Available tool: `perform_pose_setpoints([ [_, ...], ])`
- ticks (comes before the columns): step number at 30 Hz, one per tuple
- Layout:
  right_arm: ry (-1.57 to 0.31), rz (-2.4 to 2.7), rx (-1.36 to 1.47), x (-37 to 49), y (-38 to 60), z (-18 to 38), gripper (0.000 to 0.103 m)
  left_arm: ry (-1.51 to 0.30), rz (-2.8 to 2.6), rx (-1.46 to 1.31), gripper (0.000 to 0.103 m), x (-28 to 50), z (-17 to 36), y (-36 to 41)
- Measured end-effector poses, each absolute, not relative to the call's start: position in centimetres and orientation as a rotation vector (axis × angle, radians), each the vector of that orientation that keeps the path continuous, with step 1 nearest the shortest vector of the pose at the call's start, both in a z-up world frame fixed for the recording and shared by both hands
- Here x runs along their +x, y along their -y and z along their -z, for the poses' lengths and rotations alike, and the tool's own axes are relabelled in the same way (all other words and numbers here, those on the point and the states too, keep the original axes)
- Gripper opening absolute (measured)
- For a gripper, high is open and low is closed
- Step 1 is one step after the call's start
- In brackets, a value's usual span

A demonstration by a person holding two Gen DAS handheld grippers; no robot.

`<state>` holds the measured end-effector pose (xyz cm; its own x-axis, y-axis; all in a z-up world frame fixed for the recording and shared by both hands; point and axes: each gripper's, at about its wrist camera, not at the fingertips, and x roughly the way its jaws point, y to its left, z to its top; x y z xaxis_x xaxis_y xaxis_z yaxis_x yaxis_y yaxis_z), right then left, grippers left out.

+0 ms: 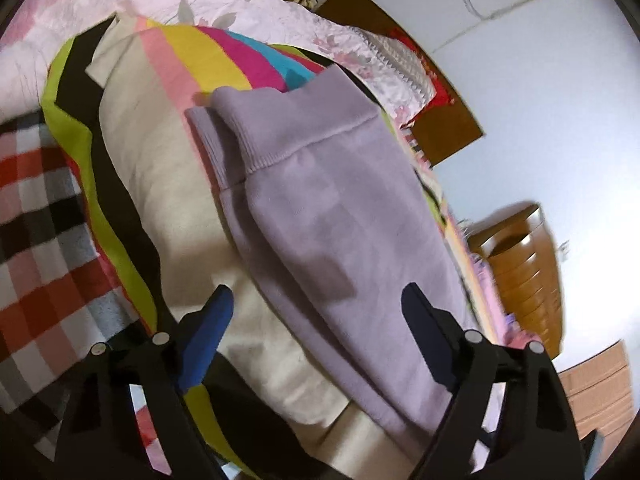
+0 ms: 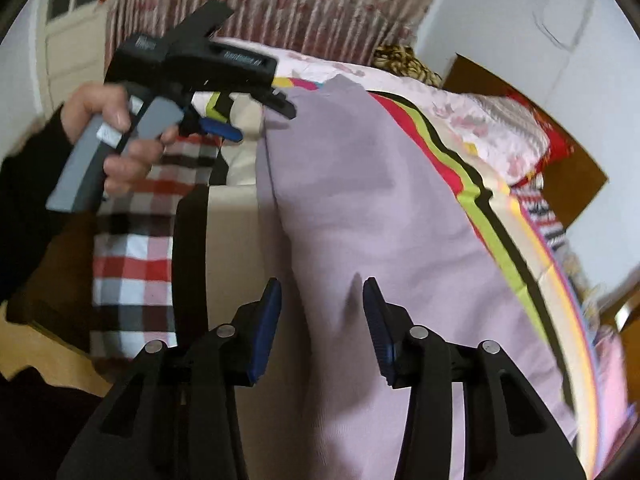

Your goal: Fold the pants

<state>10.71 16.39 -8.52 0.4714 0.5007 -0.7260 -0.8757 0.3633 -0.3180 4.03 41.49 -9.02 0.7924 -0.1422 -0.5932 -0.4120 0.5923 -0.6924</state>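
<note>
one pair of lilac pants point(image 1: 320, 216) lies lengthwise along the middle of the striped bedspread point(image 1: 168, 184), cuffs toward the pillow end. soft, light fleece that looks likely to droop; best pinched at a cuff or the waistband. two grippers: left gripper point(image 1: 316, 300) wide open, empty; right gripper point(image 2: 322, 292) open over the cloth, holding nothing.

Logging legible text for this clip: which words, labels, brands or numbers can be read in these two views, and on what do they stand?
None can be read.
Pale print on the top of the left tool, right wrist view: too blurred to read.
Pale mark on that tool's rear block: too blurred to read.
Small white sticker on its grey handle: too small to tell.
Lilac pants, striped blanket, checked cloth: no lettering visible.
</note>
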Motion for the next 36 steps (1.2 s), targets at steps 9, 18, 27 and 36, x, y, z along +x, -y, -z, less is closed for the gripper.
perform_pose_setpoints([
  [9,-0.588,-0.919,-0.736,11.1,-16.7,8.9,0.021,-0.623,-0.16,-0.96,0.057,6.3,9.2,-43.9],
  [18,-0.488,-0.924,-0.709,9.7,-16.2,6.1,0.005,-0.524,-0.181,-0.926,0.008,3.9,6.6,-44.4],
  [27,-0.615,-0.944,-0.715,9.6,-16.8,9.4,0.023,-0.616,-0.124,-0.928,0.052,5.4,11.0,-45.3],
  [36,-0.807,-0.952,-0.502,11.6,-14.3,10.0,0.053,-0.576,-0.15,-1.0,0.099,1.7,11.5,-44.2],
])
